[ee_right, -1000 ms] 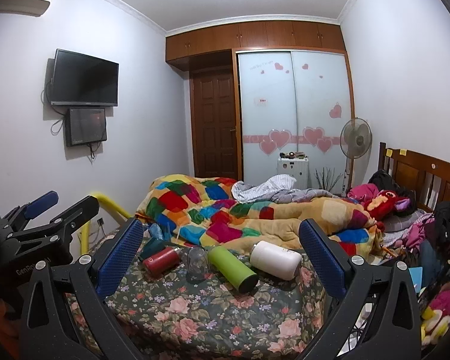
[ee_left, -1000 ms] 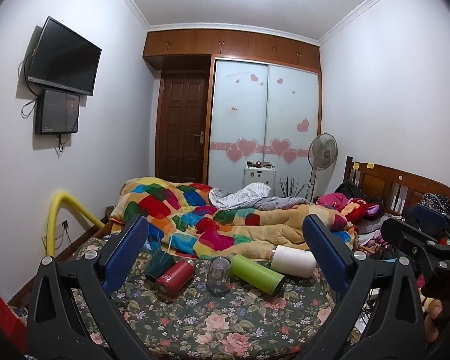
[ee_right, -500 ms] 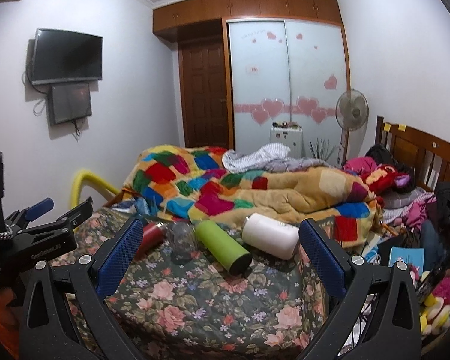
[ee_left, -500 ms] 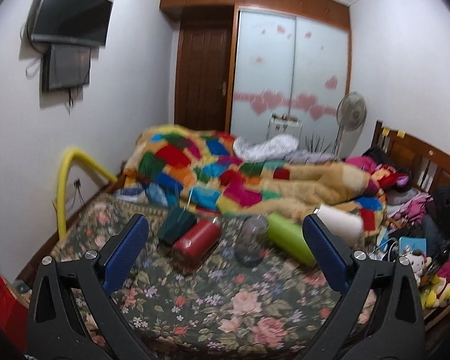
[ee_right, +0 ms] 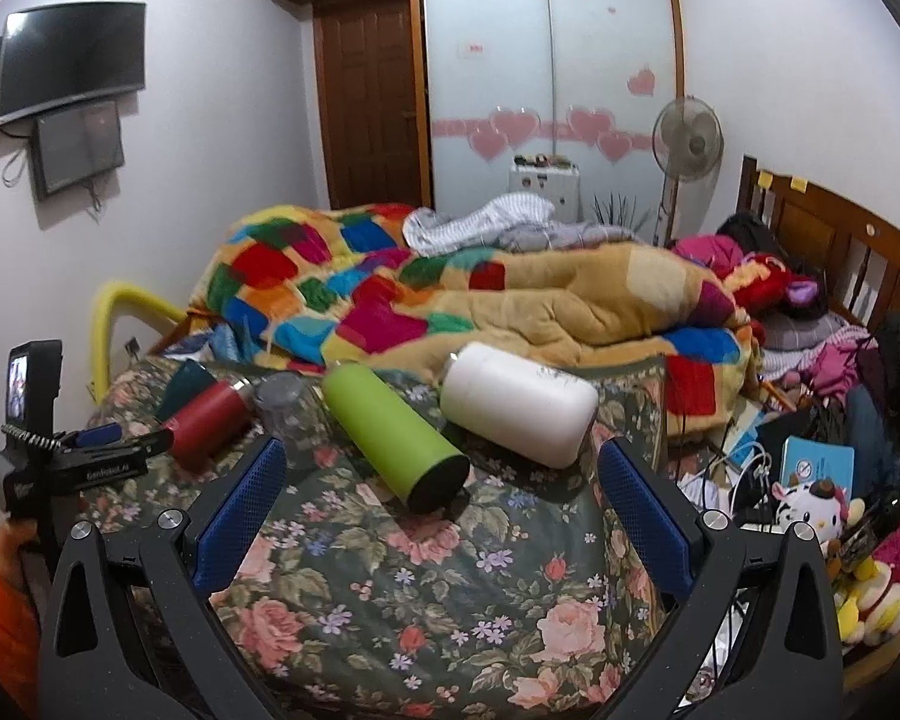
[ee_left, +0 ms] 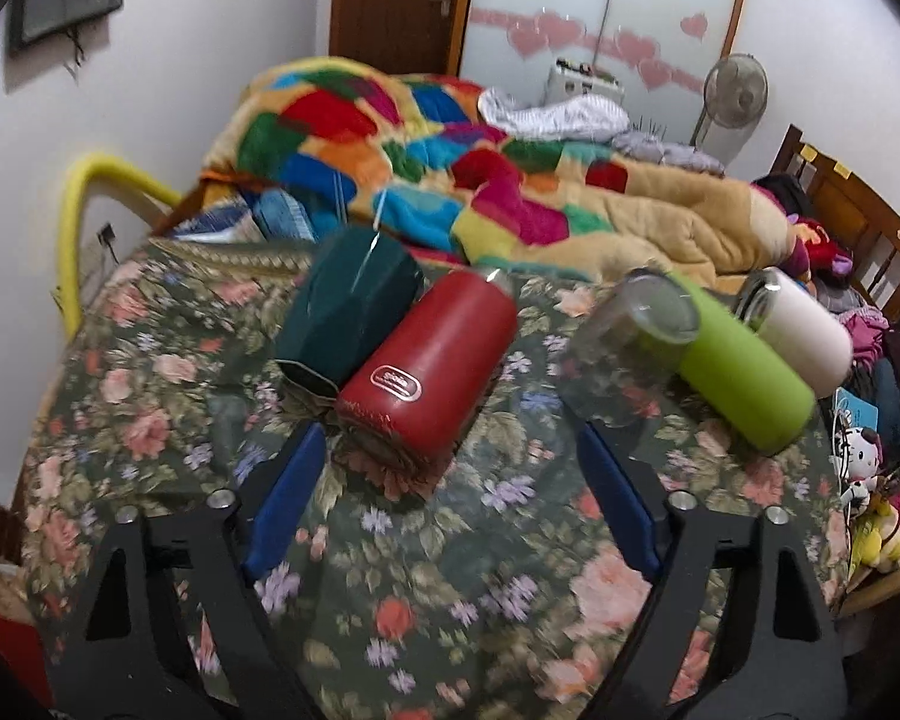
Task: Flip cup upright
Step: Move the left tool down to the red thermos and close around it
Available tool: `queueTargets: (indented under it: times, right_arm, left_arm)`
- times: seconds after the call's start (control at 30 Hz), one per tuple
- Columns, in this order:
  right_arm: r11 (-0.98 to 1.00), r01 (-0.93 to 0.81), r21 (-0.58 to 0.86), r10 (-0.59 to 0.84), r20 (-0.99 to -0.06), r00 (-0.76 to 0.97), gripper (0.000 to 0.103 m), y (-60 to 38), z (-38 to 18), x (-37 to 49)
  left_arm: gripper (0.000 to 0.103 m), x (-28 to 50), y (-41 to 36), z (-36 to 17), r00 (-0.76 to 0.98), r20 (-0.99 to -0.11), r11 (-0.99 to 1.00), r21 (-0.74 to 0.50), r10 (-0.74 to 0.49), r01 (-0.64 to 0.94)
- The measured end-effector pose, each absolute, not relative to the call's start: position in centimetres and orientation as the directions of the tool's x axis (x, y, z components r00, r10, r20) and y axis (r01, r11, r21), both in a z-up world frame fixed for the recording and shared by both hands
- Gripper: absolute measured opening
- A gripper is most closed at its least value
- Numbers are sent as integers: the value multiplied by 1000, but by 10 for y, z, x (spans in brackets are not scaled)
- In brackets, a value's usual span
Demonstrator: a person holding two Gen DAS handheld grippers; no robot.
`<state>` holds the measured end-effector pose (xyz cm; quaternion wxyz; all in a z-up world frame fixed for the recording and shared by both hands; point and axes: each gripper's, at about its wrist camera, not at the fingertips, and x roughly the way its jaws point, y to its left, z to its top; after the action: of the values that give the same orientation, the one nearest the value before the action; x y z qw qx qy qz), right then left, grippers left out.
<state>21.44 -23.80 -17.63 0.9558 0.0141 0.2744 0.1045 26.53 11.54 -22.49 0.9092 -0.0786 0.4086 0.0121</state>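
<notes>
With nothing yet held between them, the blue pads of the left gripper (ee_left: 444, 522) are spread wide and aimed at the red cup (ee_left: 429, 369), which lies on its side just ahead — an approach line, it is judged, straddling the cup's near end. The right gripper (ee_right: 441, 516) is likewise spread and empty, kept back from the green bottle (ee_right: 393, 429) and white bottle (ee_right: 519, 405). A dark green cup (ee_left: 348, 312) touches the red cup's left flank, so little room is left there for a pad; the glass jar (ee_left: 633, 330) stands apart on the right. Open floral bedspread (ee_left: 450, 600) is left in front for setting a cup upright, while the patchwork quilt (ee_right: 426, 294) crowds the far side.
</notes>
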Motion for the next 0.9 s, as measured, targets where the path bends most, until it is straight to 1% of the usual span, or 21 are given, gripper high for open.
queueTargets:
  times: [0.07,0.2,0.37,0.53,0.7,0.83,0.9]
  right_arm:
    - [978,-187,87,204,-537,818,103,-237,-181,221]
    - [979,-186,82,200,-558,805,103,-231,-189,231]
    - [979,-192,74,200,-573,795,103,-225,-195,240]
    - [977,-200,78,208,-580,788,103,-222,-199,246]
    - [975,-206,81,214,-582,785,103,-219,-202,248]
    - [974,-212,83,220,-583,782,103,-217,-203,249]
    - [973,-215,80,220,-586,780,103,-216,-204,250]
  left_arm:
    - [82,277,121,-234,650,-758,986,-138,-48,-88]
    - [76,291,124,-247,619,-784,988,-126,-46,-85]
    - [76,294,119,-247,617,-786,994,-82,-23,-67]
    - [76,292,113,-239,620,-780,995,-101,-87,13]
    - [76,311,104,-244,586,-807,997,-65,-80,47]
    - [76,332,98,-255,546,-831,994,-74,-105,78]
    - [76,344,99,-262,517,-847,992,-97,-125,80]
